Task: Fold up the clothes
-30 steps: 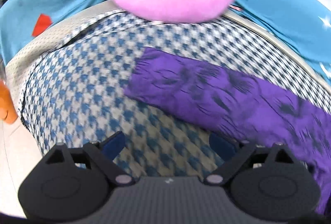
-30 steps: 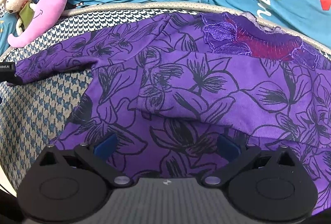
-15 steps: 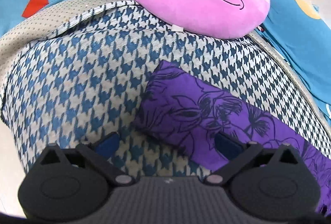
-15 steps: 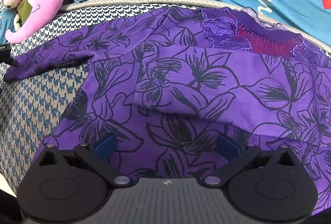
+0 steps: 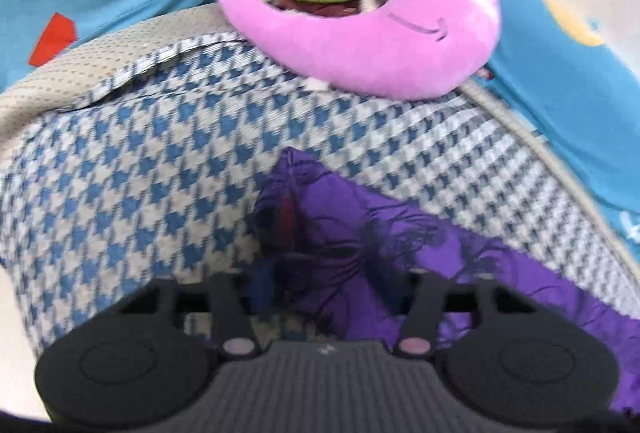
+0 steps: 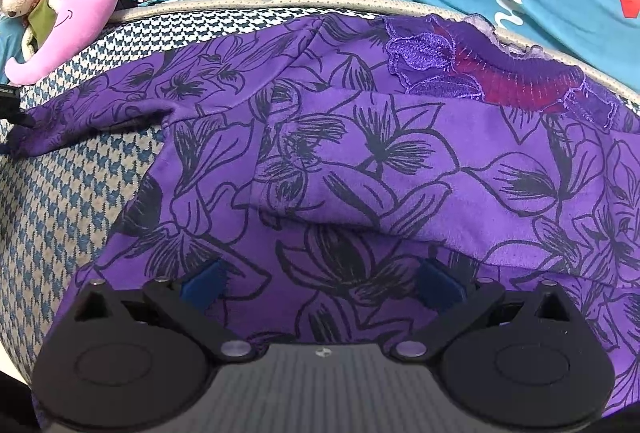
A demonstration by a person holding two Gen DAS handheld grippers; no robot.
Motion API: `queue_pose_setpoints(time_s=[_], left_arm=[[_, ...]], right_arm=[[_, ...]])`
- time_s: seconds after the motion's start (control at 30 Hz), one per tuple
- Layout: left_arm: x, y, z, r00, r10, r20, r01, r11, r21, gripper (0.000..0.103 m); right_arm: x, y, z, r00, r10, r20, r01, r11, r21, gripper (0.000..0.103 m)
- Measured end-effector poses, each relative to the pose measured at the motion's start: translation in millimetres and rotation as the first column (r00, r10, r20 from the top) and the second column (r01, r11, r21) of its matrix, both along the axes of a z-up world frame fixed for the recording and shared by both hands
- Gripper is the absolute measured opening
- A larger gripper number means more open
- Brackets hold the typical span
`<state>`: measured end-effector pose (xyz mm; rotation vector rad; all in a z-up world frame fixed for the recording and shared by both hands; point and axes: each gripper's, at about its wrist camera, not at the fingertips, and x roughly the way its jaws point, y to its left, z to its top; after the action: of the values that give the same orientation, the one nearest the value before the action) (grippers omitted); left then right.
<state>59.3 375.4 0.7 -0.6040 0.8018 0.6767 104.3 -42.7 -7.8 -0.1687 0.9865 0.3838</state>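
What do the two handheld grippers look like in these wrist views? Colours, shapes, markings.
Both match. The left gripper and right gripper each have a dark grey ribbed body, two round black discs at the sides, black linkage arms on pale pivot pins, and blue finger pads. A small pale mark sits on the centre. No cables or sleeves show.

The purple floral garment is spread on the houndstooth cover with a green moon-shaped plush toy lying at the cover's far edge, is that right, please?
Not quite: the moon-shaped plush toy is pink, not green, as the left wrist view shows. The rest holds: the purple floral garment is spread on the houndstooth cover, and the toy lies at its far edge.
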Motion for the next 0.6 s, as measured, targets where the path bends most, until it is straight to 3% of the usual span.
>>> queue_pose_setpoints(time_s=[0.03, 0.13, 0.37, 0.47, 0.6], left_arm=[[-0.5, -0.2, 1.2, 1.0, -0.008, 0.017, 0.009, 1.0, -0.017, 0.026], [-1.3, -3.4, 5.1, 0.998, -0.029, 0.056, 0.031, 0.998, -0.047, 0.014], [6.2, -26.4, 17.0, 0.975, -0.157, 0.157, 0.175, 0.979, -0.105, 0.009], [9.8, -44.4, 23.5, 0.932, -0.275, 0.234, 0.312, 0.94, -0.136, 0.009], [15.1, -73.4, 32.3, 0.869, -0.418, 0.263, 0.454, 0.886, -0.091, 0.01]], right_arm=[[0.1, -0.1, -0.2, 1.0, -0.001, 0.0, 0.001, 1.0, 0.0, 0.103], [0.4, -0.8, -0.6, 1.0, -0.004, 0.002, 0.004, 1.0, -0.001, 0.103], [1.6, -1.1, -0.8, 1.0, -0.016, 0.006, 0.016, 1.0, 0.002, 0.103], [1.9, -1.3, -0.1, 1.0, -0.02, 0.008, 0.02, 1.0, 0.007, 0.103], [2.1, -0.9, 0.4, 1.0, -0.022, 0.01, 0.022, 1.0, 0.014, 0.103]])
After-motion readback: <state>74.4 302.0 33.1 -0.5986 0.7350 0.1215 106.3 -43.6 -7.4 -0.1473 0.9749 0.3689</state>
